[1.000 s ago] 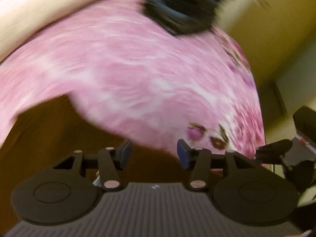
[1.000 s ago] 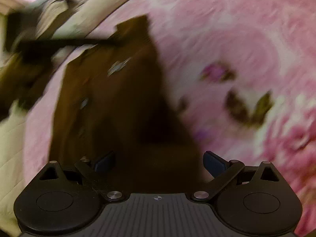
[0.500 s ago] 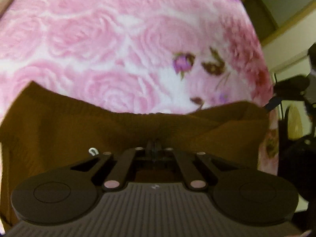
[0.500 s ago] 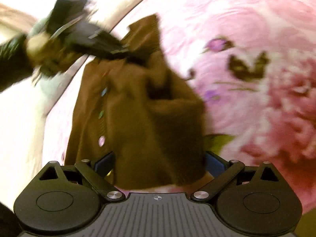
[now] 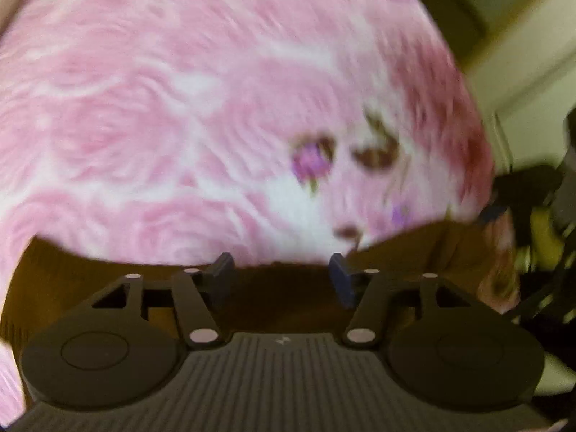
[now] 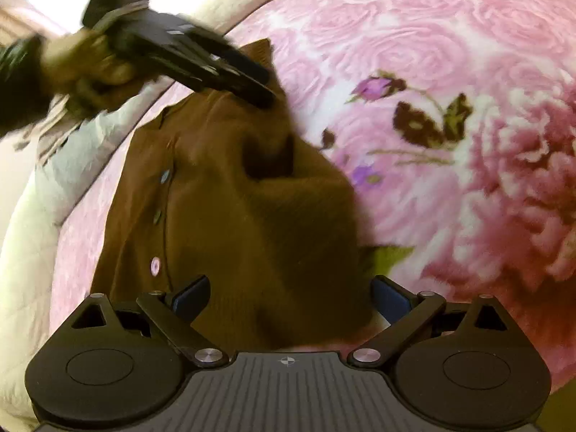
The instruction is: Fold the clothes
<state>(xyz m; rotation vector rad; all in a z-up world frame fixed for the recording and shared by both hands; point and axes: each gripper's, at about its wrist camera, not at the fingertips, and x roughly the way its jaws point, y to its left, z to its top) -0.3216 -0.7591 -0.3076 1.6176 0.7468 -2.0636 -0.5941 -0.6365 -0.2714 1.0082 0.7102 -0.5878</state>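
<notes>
Far left in the right wrist view: a hand (image 6: 90, 68) around the left gripper (image 6: 264, 88), blurred, tips down at the far top edge of a brown button-front cardigan (image 6: 230, 216). Jaws there just opened about halfway, pads (image 5: 220, 275) apart with nothing pinched, brown knit lying below the gap in the left wrist view. Cardigan spread on a pink rose-print blanket (image 6: 414, 36), near the blanket's left edge, beside a pale quilted cover (image 6: 25, 252). Row of pale buttons (image 6: 155, 265) down the left panel; right side heaped into a thick fold with a dark hollow. Near centre, right gripper (image 6: 289, 297) low over the cardigan's near part, jaws spread wide, fabric between the blue pads but not pressed. Further right, bare blanket with a purple bud and dark leaf print (image 6: 424, 122).
</notes>
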